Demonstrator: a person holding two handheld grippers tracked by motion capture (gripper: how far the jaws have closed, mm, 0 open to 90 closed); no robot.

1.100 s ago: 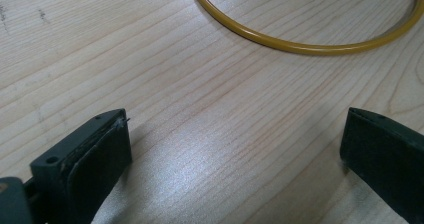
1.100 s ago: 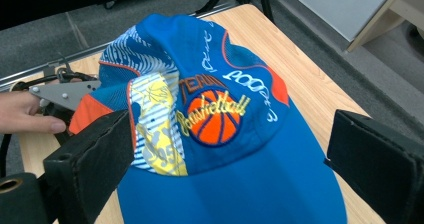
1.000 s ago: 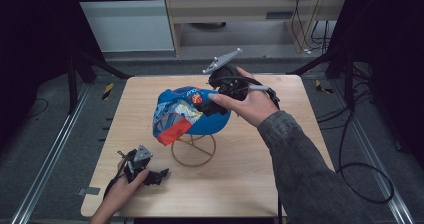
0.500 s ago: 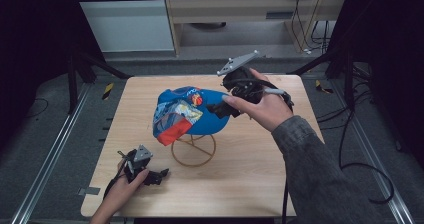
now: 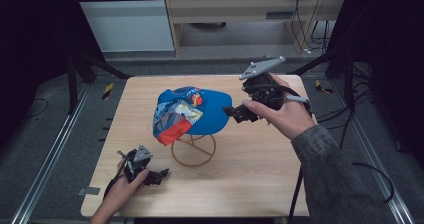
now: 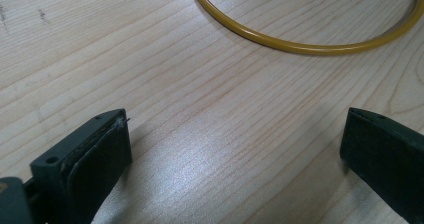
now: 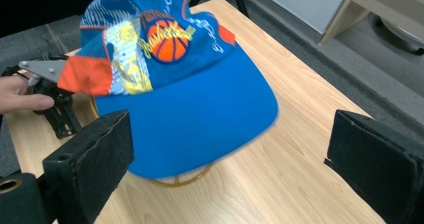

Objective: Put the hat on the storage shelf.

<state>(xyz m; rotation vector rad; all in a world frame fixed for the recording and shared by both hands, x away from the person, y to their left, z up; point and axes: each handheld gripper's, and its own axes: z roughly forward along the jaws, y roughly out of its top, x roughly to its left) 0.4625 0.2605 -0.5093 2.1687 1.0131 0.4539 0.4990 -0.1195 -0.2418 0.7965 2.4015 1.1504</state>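
Left gripper (image 5: 159, 175): near front-left corner of bench (image 5: 260, 184), fingers (image 6: 95, 154) wide, holding nothing, resting on pale wood grain.
Cap (image 5: 192, 111): mid-bench, perched on thin yellow wire stand (image 5: 193, 150) (soft blue fabric, stiff curved brim, basketball patch).
Right gripper (image 5: 235, 112): fingers (image 7: 95, 159) wide, at brim.
Risk: brim nudge tips cap off light stand.
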